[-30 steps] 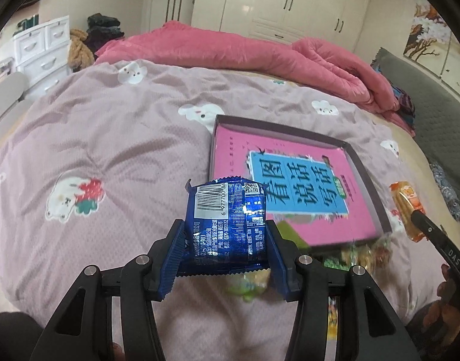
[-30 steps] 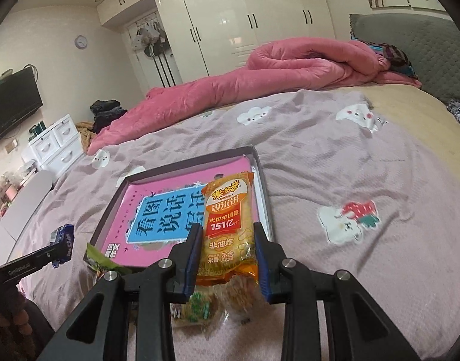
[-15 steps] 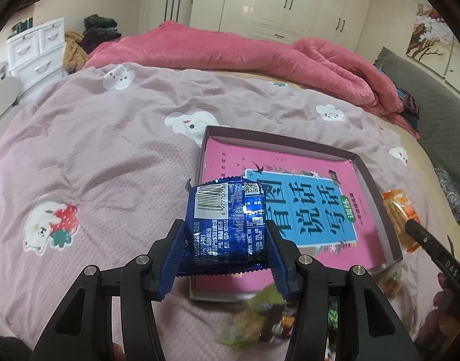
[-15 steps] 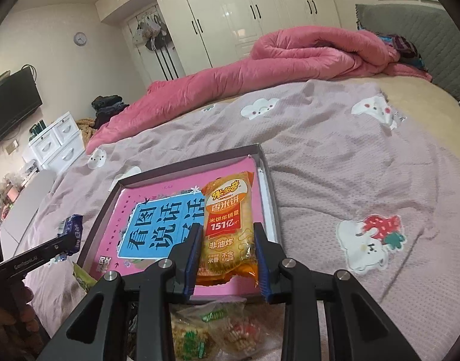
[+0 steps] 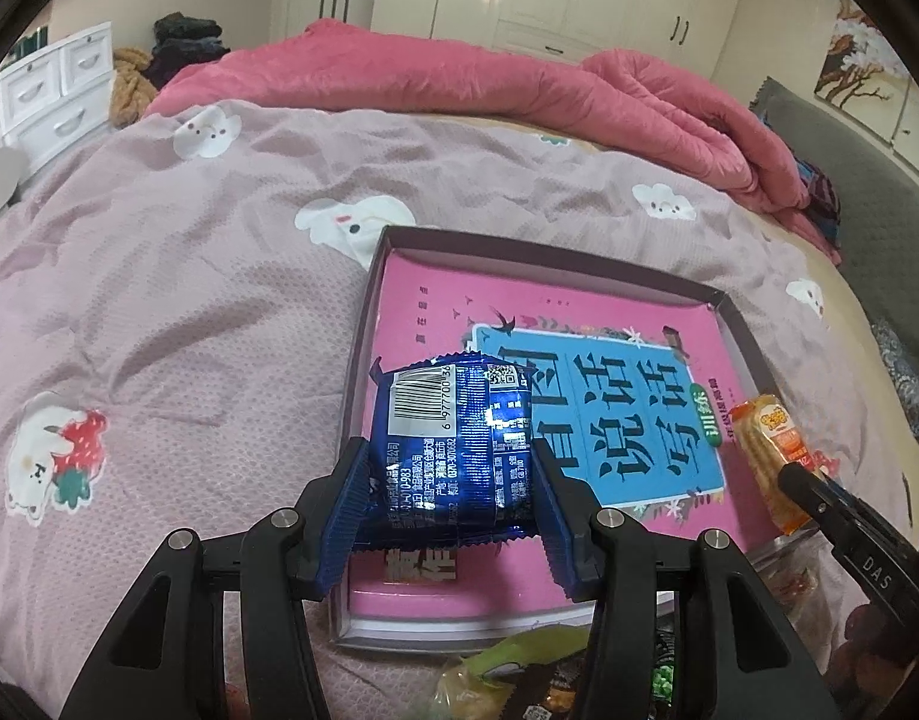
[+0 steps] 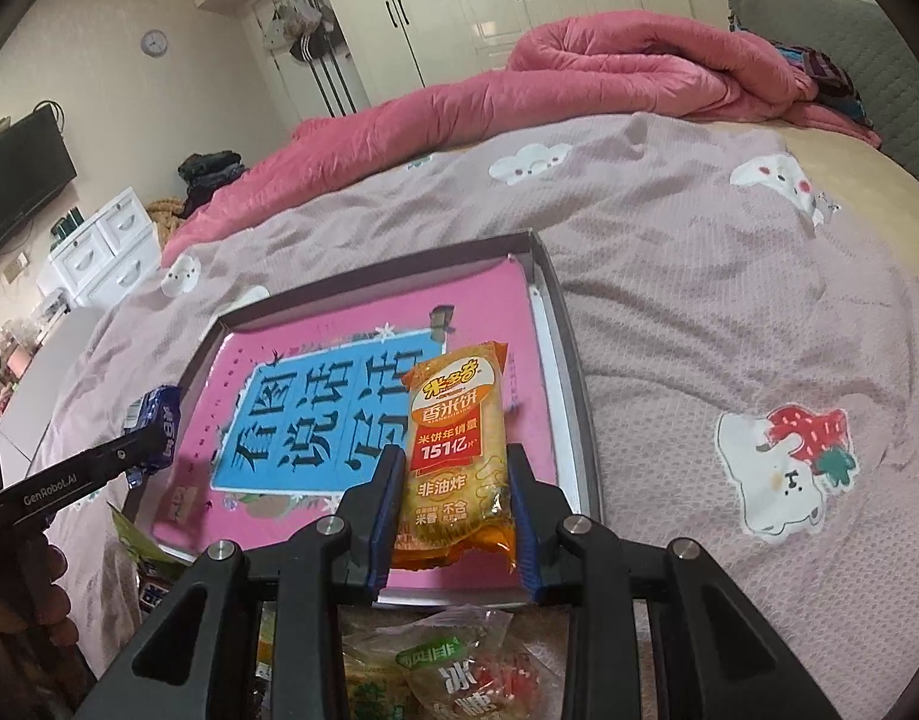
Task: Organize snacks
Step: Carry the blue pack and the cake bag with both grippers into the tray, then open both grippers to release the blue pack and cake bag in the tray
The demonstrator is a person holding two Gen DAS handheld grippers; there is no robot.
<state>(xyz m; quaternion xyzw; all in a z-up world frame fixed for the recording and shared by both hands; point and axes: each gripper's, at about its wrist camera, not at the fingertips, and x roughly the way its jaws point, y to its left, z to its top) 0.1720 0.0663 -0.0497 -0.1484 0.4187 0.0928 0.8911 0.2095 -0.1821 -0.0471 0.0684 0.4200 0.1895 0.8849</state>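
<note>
My left gripper (image 5: 450, 468) is shut on a blue foil snack packet (image 5: 453, 444), held above the near left part of a shallow dark-rimmed box (image 5: 543, 255) with a pink and blue printed bottom. My right gripper (image 6: 453, 480) is shut on an orange rice-cracker packet (image 6: 459, 438) over the near right part of the same box (image 6: 564, 324). Each gripper shows in the other's view: the right one (image 5: 804, 474) with the orange packet (image 5: 765, 450) at right, the left one (image 6: 153, 438) with the blue packet (image 6: 153, 420) at left.
The box lies on a mauve bedspread (image 5: 159, 300) with cartoon prints. Several loose snack packets (image 6: 453, 666) lie just in front of the box's near edge. A rolled pink duvet (image 5: 519, 90) crosses the far side of the bed. White drawers (image 6: 105, 246) stand at left.
Both grippers have moved forward and slightly down over the box, each still holding its packet. The box now fills more of both views.
</note>
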